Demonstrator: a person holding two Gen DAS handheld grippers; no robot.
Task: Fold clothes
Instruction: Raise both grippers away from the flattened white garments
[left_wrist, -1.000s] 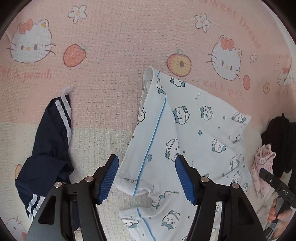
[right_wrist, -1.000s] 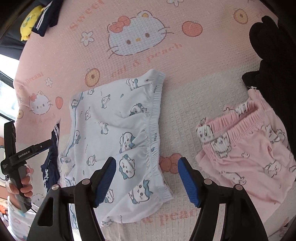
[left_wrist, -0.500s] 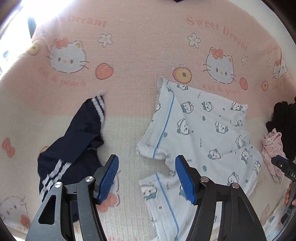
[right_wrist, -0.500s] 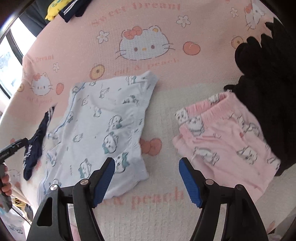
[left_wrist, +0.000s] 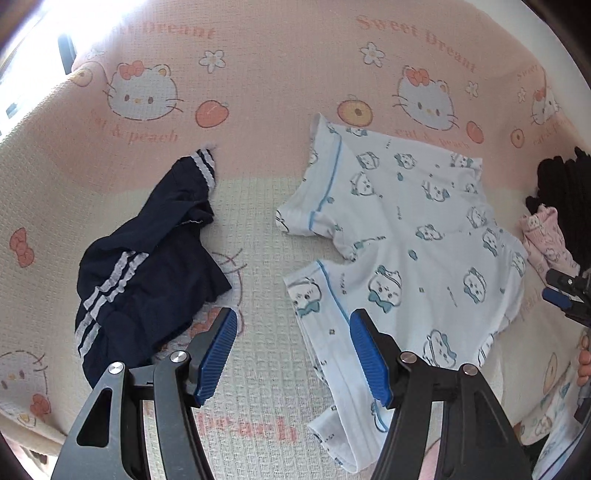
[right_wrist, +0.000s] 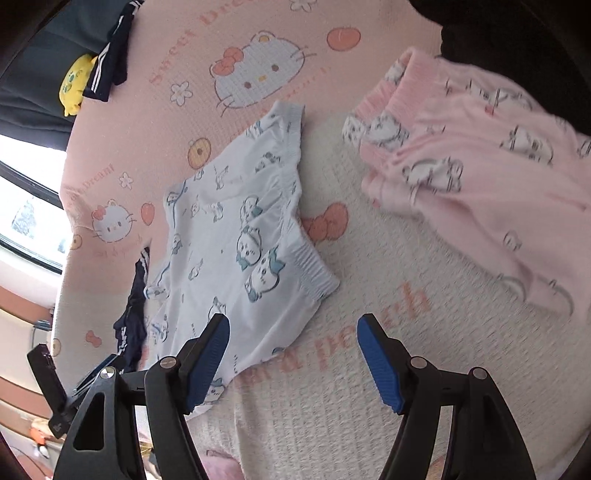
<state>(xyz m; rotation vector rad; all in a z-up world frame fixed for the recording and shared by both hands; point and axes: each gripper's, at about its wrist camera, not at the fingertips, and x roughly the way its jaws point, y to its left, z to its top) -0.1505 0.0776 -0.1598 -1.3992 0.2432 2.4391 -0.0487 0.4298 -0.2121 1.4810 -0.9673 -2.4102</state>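
White shorts with a blue cat print (left_wrist: 410, 243) lie spread flat on the pink and cream blanket (left_wrist: 258, 92); they also show in the right wrist view (right_wrist: 236, 236), waistband to the right. My left gripper (left_wrist: 291, 354) is open and empty, held above the shorts' near leg hem. My right gripper (right_wrist: 291, 358) is open and empty, above bare blanket beside the waistband's near corner. Pink cat-print shorts (right_wrist: 472, 158) lie to the right. A navy striped garment (left_wrist: 147, 262) lies crumpled to the left.
A black garment (left_wrist: 565, 192) sits at the far right by the pink shorts (left_wrist: 543, 236). A yellow plush toy (right_wrist: 75, 83) and navy cloth (right_wrist: 110, 62) lie past the blanket's far edge. A window is at the left.
Both grippers have pulled back and risen away from the white shorts, which now lie released and flat. The right wrist view has swung toward the pink shorts. Both grippers stayed open.
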